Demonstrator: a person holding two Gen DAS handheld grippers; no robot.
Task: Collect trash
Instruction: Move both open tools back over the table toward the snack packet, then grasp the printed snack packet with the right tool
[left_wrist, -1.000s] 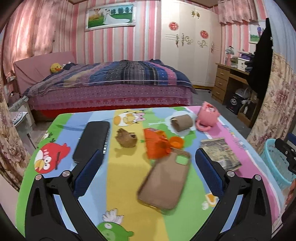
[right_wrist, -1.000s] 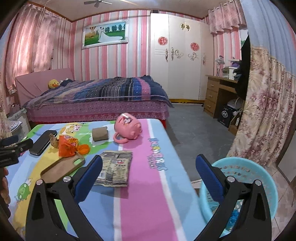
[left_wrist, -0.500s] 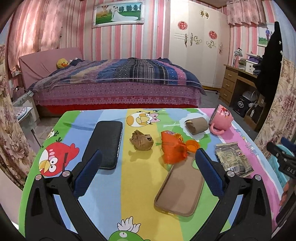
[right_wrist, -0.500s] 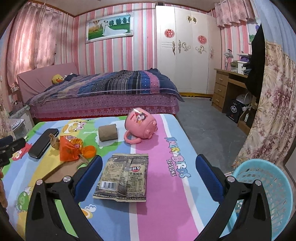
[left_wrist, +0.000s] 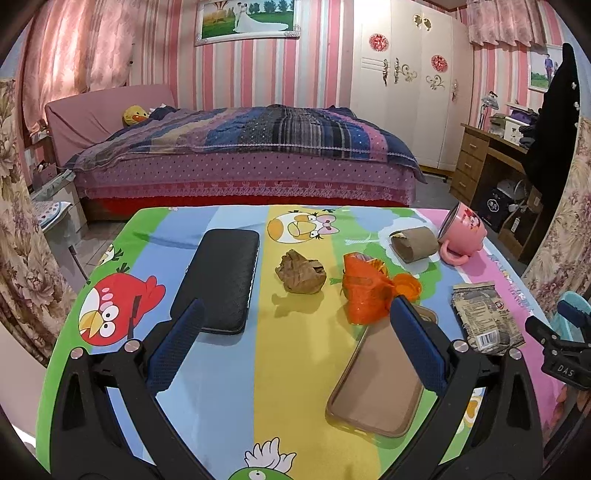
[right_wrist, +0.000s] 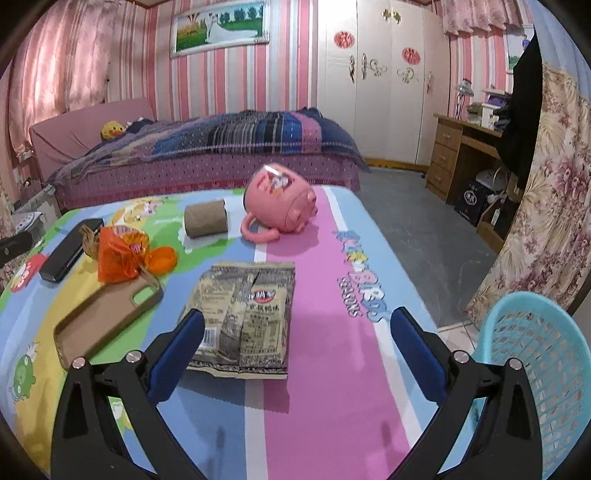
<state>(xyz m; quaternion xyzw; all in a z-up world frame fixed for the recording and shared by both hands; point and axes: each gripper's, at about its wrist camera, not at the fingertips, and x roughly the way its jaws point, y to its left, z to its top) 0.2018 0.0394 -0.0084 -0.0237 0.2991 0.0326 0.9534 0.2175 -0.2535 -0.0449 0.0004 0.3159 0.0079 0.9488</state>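
Observation:
On the cartoon tablecloth lie a crumpled brown paper ball (left_wrist: 301, 275), an orange snack wrapper (left_wrist: 364, 295) (right_wrist: 120, 254), a cardboard roll (left_wrist: 413, 243) (right_wrist: 206, 219) and a flat grey snack packet (left_wrist: 485, 319) (right_wrist: 247, 319). My left gripper (left_wrist: 293, 345) hovers open over the near part of the table, the paper ball ahead between its fingers. My right gripper (right_wrist: 297, 349) is open too, its left finger just above the packet's near corner. A turquoise basket (right_wrist: 535, 354) stands off the table's right edge.
A black case (left_wrist: 221, 277), a tan phone case (left_wrist: 380, 384) (right_wrist: 107, 314) and a tipped pink mug (left_wrist: 463, 232) (right_wrist: 282, 201) also lie on the table (right_wrist: 332, 369). Behind are a bed (left_wrist: 240, 155), a wardrobe and a desk (right_wrist: 465, 155); flowered curtains hang at both sides.
My left gripper has drawn back and turned left, bringing the paper ball toward centre. My right gripper has moved forward and left over the grey packet, with the basket now at the right edge.

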